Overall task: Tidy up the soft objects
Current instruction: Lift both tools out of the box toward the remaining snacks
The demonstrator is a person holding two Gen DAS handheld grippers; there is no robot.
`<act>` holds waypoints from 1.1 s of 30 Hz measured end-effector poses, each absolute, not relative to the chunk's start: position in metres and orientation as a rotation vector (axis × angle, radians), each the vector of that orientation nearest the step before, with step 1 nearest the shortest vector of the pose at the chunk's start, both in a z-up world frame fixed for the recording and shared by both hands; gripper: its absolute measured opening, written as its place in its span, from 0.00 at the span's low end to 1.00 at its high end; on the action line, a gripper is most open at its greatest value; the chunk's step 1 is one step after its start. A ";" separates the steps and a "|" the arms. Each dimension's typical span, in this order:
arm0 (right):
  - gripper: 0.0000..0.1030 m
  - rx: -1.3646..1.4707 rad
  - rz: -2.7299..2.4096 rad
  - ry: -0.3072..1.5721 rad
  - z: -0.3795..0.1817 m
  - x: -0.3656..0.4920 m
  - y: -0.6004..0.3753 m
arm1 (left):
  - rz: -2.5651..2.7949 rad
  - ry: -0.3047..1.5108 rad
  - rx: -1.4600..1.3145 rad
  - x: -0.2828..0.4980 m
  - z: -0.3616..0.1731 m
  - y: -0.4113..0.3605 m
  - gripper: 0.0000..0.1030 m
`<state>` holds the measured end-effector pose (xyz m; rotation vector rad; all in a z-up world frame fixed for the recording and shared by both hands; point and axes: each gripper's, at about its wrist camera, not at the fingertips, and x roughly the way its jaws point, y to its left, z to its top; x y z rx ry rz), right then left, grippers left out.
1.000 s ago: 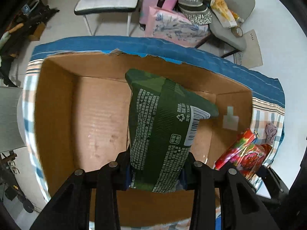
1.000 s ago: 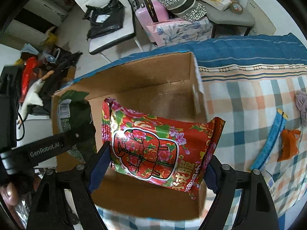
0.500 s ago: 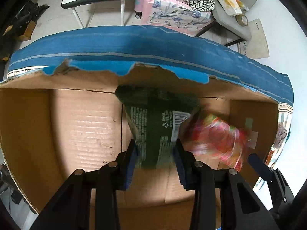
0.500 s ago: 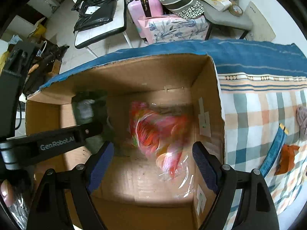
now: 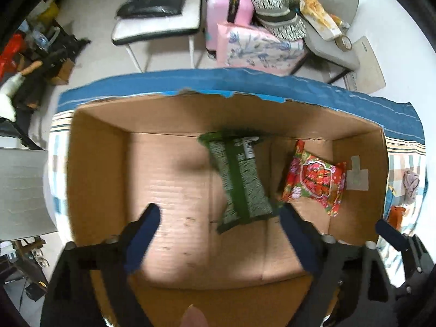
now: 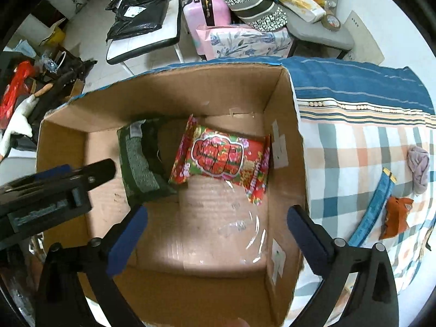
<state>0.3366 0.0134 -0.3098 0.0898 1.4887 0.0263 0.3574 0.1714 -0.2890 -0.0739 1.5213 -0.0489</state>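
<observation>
Snack packets — green packet and red packet — lie inside the cardboard box, both grippers' fingers spread and empty; next, probably the cloth scraps at three o'clock.

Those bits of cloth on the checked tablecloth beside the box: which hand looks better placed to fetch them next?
Probably the right. Both grippers, left and right, are open and empty over the box, but the cloth scraps and blue strap lie on the right gripper's side.
</observation>
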 end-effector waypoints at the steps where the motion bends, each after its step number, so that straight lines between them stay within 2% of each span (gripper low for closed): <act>1: 1.00 0.081 0.026 1.485 -0.307 0.332 0.015 | -0.046 1.512 -0.065 0.353 -0.286 0.172 0.93; 5: 1.00 0.064 0.028 1.451 -0.294 0.313 0.018 | -0.016 1.442 -0.025 0.330 -0.270 0.180 0.98; 24: 1.00 0.032 0.093 1.262 -0.197 0.224 0.023 | 0.048 1.137 -0.017 0.239 -0.173 0.184 1.00; 33: 1.00 0.120 0.084 1.124 -0.167 0.182 -0.050 | -0.014 1.064 0.047 0.210 -0.136 0.118 1.00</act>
